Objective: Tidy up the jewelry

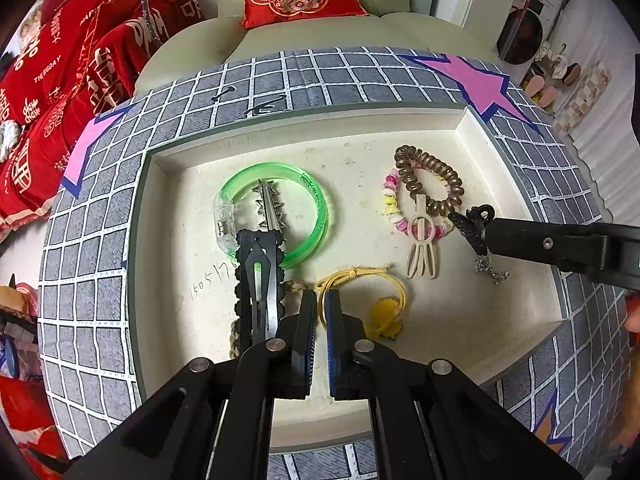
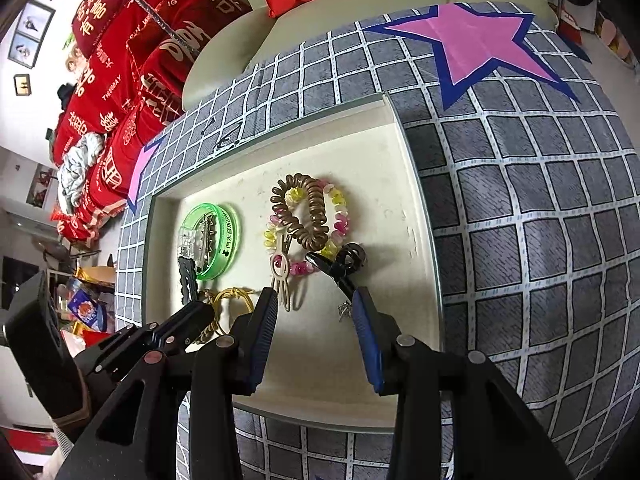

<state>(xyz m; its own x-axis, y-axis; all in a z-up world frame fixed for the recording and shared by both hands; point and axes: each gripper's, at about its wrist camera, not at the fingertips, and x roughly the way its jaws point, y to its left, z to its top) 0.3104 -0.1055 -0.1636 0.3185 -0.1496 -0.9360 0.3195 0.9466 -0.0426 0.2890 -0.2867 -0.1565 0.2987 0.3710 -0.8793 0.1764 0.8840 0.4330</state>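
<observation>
A white tray [image 1: 472, 128] holds the jewelry. My left gripper [image 1: 322, 296] is shut low over the tray's near side, and a yellow elastic cord [image 1: 360, 272] runs past its tips; I cannot tell if the cord is pinched. To its left lie a black hair clip [image 1: 260, 280] and a green bangle [image 1: 316, 200]. My right gripper [image 2: 315, 294] is open, nothing pressed between its pads. A black claw clip [image 2: 340, 264] rests on the tray against its right fingertip [image 2: 360, 296]. Beyond are a brown spiral hair tie [image 2: 308, 216], a pink and yellow bead bracelet [image 2: 340, 208] and a cream clip [image 2: 280, 276].
A small silver charm [image 1: 490, 270] lies under the right gripper [image 1: 490, 236]. A braided cord [image 1: 236, 332] lies by the black hair clip. The tray sits on a grey grid cloth [image 1: 100, 240] with pink stars. Red cushions [image 1: 80, 60] and a cream sofa [image 1: 280, 36] stand behind.
</observation>
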